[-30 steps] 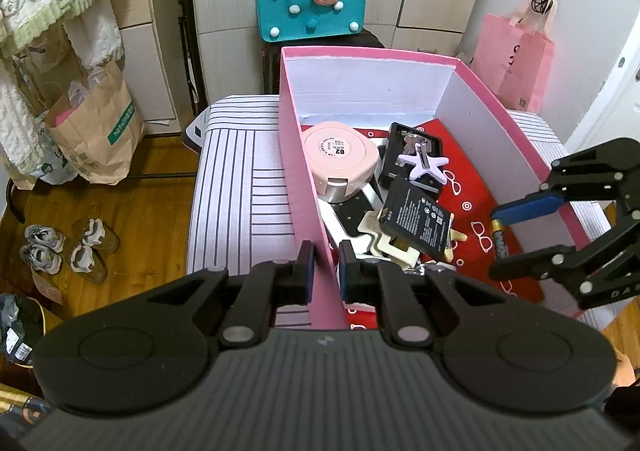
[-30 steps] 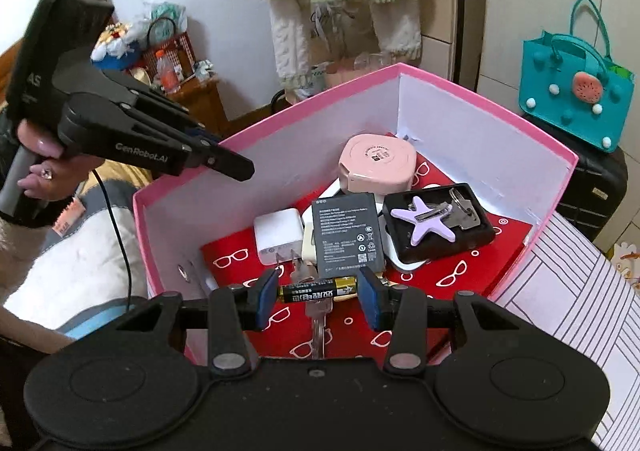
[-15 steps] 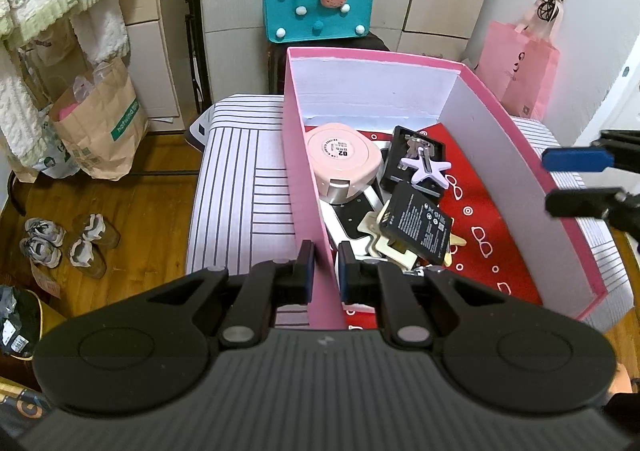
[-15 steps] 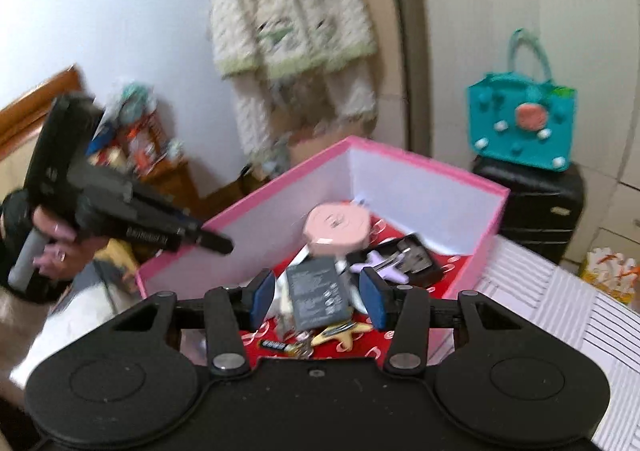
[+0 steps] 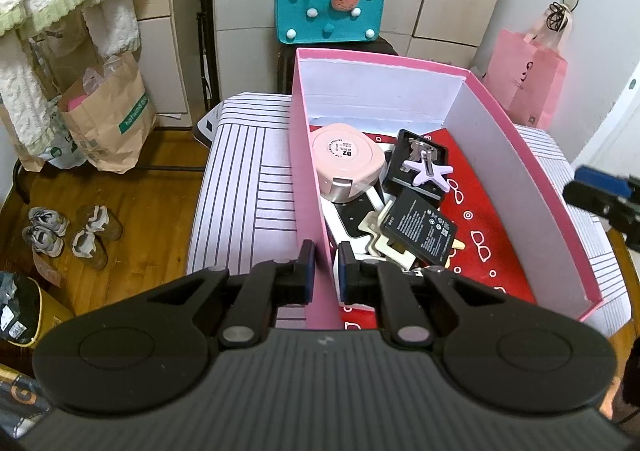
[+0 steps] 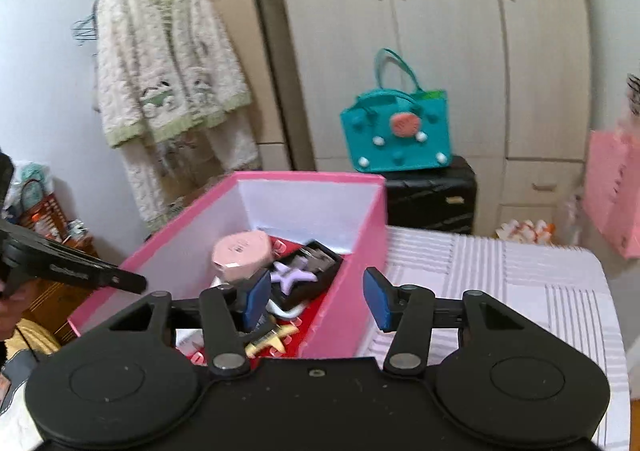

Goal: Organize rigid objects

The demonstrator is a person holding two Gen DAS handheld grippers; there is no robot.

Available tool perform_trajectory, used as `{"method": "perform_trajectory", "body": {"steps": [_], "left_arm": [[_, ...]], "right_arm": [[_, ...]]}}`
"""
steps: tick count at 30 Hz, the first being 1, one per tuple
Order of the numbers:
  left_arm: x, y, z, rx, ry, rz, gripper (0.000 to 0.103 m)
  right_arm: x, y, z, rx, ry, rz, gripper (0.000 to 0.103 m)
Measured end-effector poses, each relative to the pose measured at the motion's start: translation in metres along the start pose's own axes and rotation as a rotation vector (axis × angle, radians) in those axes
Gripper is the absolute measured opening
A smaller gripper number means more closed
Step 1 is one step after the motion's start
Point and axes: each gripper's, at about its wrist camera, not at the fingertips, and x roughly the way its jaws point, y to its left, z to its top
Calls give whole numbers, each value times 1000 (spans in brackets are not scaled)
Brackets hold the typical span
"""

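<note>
Two views inspected, left wrist first. The left gripper (image 5: 325, 265) has its fingers (image 5: 306, 265) nearly closed on the near end of the left wall of the pink box (image 5: 556, 187), one finger outside, one inside, pinching the cardboard. The box sits on a striped cushioned surface (image 5: 244, 179) — a stool or bed, cannot tell which. Inside, toward the box's left wall and far end: a round pink case (image 5: 346, 161), a black tray (image 5: 416, 165) carrying a lilac star piece (image 5: 428, 173), a flat black battery pack (image 5: 420, 229) lying over white and cream items. The red lining along the right wall is bare. The right gripper (image 5: 600, 197) shows only partly at the right edge, outside the box.

Right wrist view, somewhat blurred: the right gripper's jaws are opening, fingers (image 6: 378, 301) wide apart with nothing held between them; the box's near right wall lies in line with the gap. The striped surface beyond that wall carries nothing visible.

Judgement on the step: the right hand appears free for its next pick. Advice — keep the left pinch steady so the box cannot slide, approach any next item squarely, and set it on the bare red lining rather than on the pile.
</note>
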Motion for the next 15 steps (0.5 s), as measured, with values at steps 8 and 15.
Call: {"method": "perform_trajectory", "body": {"steps": [8,15], "left_arm": [[-29,-11,-8,-4,-95,60,11],[-71,-28,-23,-28,-232,98,11]], "right_arm": [[1,-23,-20,59,123,-212,85],[-17,-21,-24,12,158,-320,92]]}}
